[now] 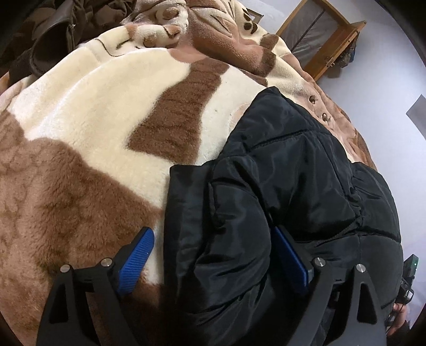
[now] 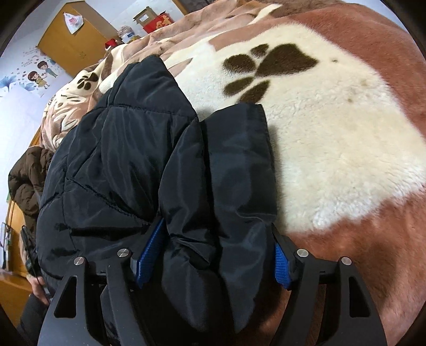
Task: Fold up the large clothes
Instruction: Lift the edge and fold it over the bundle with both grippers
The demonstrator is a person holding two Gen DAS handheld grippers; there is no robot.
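Note:
A black padded jacket [image 1: 287,186] lies folded on a cream and brown fleece blanket [image 1: 93,127]. My left gripper [image 1: 213,247] is open, its blue pads [image 1: 137,260] wide apart on either side of a folded sleeve at the jacket's left edge. In the right wrist view the same jacket [image 2: 127,149] lies on the blanket [image 2: 332,133]. My right gripper [image 2: 215,244] is open too, its blue pads [image 2: 149,252] on either side of a thick fold of sleeve and body. Neither gripper's pads squeeze the fabric flat.
A dark brown coat [image 1: 53,34] lies at the blanket's far left, also seen in the right wrist view [image 2: 29,175]. A wooden frame [image 1: 324,40] leans on the wall. A yellow cupboard [image 2: 72,40] and boxes [image 2: 154,20] stand beyond the bed.

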